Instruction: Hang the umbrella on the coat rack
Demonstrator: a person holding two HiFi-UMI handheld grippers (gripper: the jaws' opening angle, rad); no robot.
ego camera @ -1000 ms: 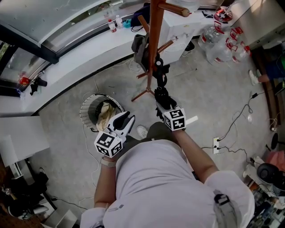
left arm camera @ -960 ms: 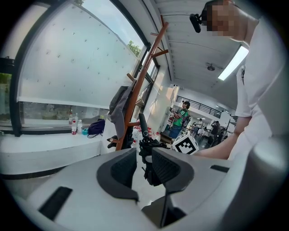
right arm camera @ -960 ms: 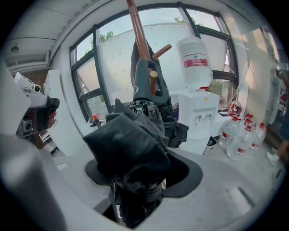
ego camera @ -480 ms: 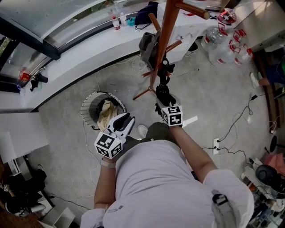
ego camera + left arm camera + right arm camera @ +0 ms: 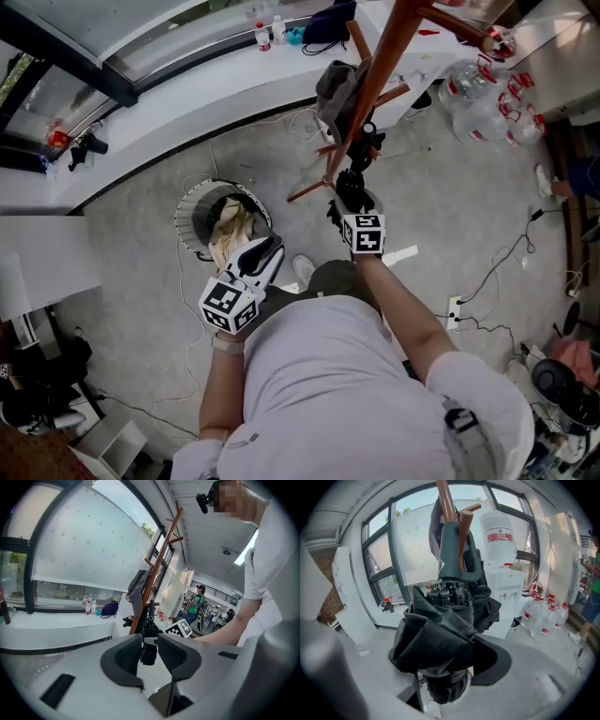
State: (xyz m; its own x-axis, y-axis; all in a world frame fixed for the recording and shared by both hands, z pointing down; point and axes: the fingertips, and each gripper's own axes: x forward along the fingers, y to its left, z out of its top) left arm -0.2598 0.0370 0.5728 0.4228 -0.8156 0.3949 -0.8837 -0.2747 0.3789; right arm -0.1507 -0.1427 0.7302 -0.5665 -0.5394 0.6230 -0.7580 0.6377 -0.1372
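Grey floor at the far left carries a round wire basket (image 5: 184, 211) stuffed with pale material, which is no part of the job. Next along, the left gripper (image 5: 266, 253) hangs by the person's waist with its jaws standing apart and nothing between them; it looks idle. Further right, the right gripper (image 5: 349, 200) is clamped round the bunched canopy of the folded black umbrella (image 5: 436, 634). The umbrella is held upright, so its dark handle (image 5: 452, 550) rises against the red-brown wooden coat rack (image 5: 377, 82). In the right gripper view a short peg (image 5: 464, 523) shows just beside the top of the handle. A grey garment (image 5: 336, 86) hangs from the rack nearby.

The step in hand seems to be the approach to a peg. The next move probably calls for catching the handle or its strap over that peg. The jaws should ease apart only once the rack bears the weight.

Whether handle and peg touch cannot be told, and no strap can be made out. The fabric covers the right gripper's pads, and the rack's top is cut off in the head view.
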